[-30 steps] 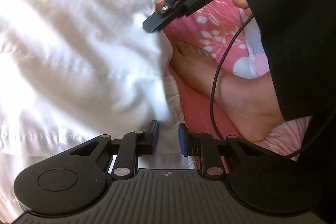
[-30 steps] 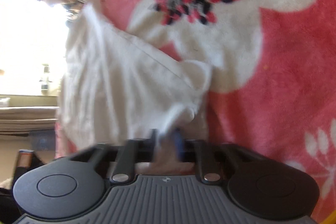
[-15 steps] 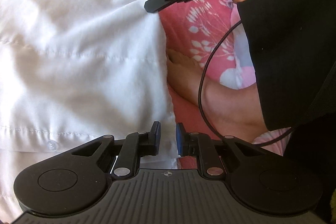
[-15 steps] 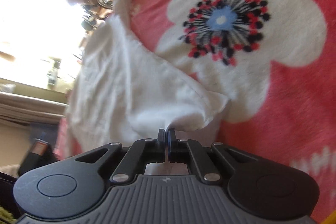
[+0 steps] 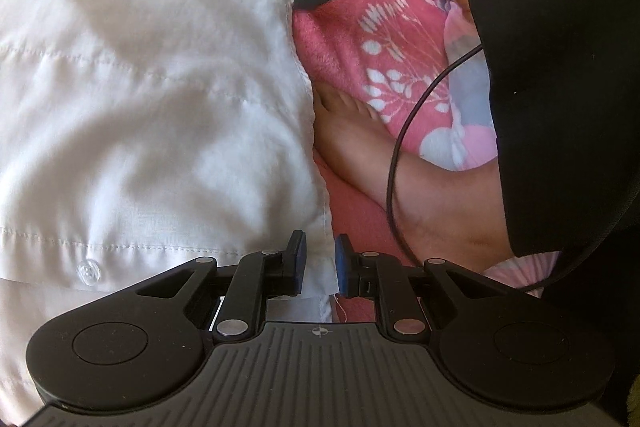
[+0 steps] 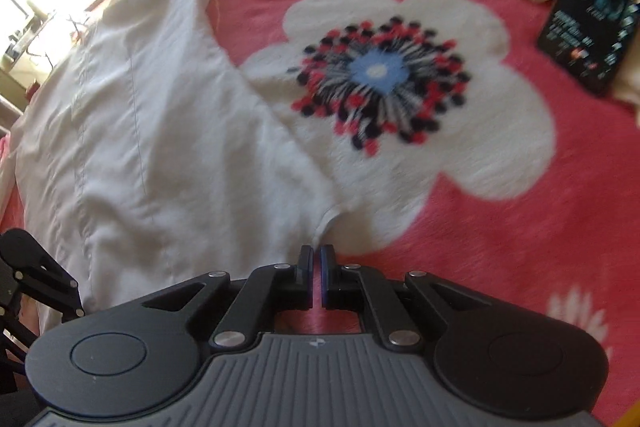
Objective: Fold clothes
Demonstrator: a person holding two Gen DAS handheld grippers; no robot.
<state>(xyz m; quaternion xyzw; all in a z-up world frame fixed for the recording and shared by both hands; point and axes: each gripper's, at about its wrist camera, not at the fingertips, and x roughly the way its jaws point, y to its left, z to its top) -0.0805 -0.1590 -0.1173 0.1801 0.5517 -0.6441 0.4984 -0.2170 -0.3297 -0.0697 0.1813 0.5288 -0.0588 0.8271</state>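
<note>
**Right corner let go, fold edge laid down**

We have the white shirt [image 5: 152, 115] spread on the pink floral blanket [image 5: 352, 39], filling the left wrist view from nine o'clock to the centre. Half a second ago our right gripper [image 6: 316, 275] was pinching a bunched corner of the cloth. Now its jaws stand almost together with only a thin slit between them and nothing in it; the corner lies on the blanket just beyond the tips, at twelve o'clock from them, over the white flower print [image 6: 400, 87]. In the left wrist view that gripper's tip sits at one o'clock, just beside the shirt's far edge and seemingly clear of it.

Our left gripper [image 5: 318, 263] straddles the shirt's right hem near six o'clock. Its jaws are slightly apart and the hem runs between them, but we cannot tell whether the pads truly pinch it. A button [image 5: 87, 271] shows at eight o'clock.

We judge this fold as placed. Next we likely need a fresh grasp, and the loose right edge could slip if we tug the near hem.
</note>
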